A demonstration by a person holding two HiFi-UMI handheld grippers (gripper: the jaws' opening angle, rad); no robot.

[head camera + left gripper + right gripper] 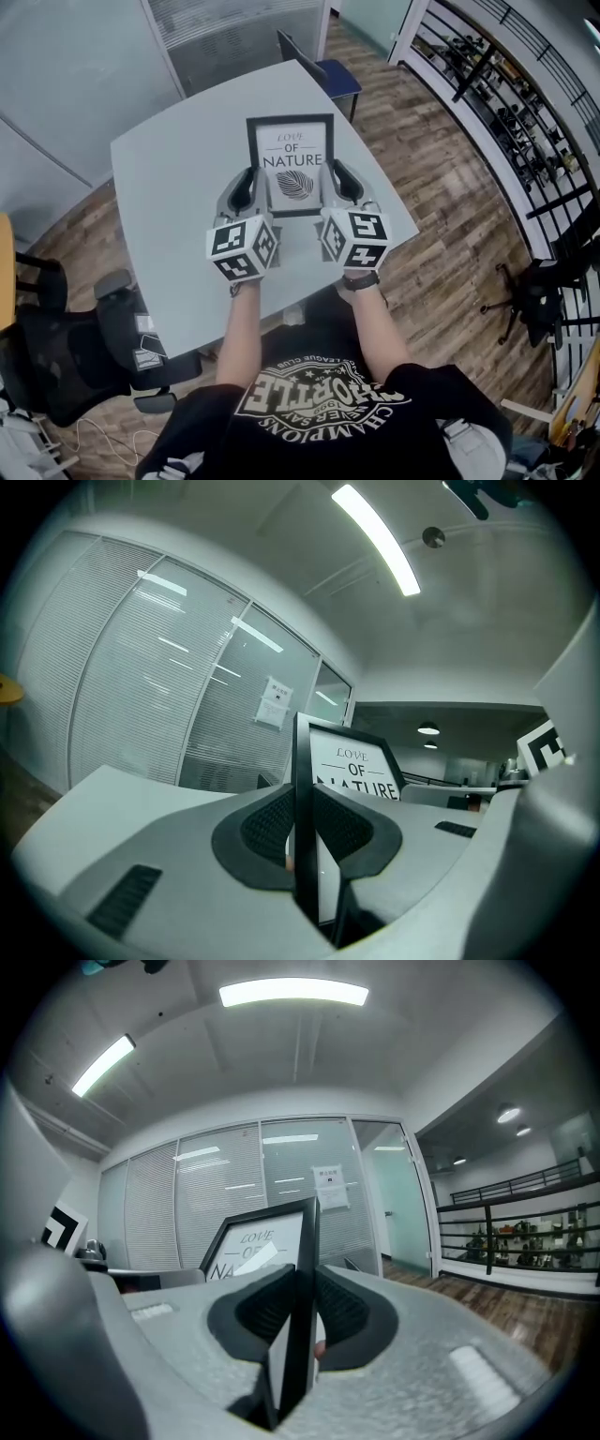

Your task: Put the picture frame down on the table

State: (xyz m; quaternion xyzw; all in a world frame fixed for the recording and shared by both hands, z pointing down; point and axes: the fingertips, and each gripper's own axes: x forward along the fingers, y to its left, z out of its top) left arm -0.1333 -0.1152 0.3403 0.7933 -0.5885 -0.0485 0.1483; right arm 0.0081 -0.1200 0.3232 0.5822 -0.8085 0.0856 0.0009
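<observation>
Left tongs (302, 846) and right tongs (298, 1326) clamp opposite edges of the picture frame (290, 155).

Print in the picture frame (290, 164) reads "LOVE OF NATURE", black letters on white, above a leaf drawing. T-shirt (323, 398) print, upside down in the head view: "CHAMPIONS", "LEAGUE CLUB"; big middle word unclear. The notice sheet (276, 703) on the glass wall (187, 696) has text too small to read.

Black picture frame (290, 165) – grey table (178, 197).
</observation>
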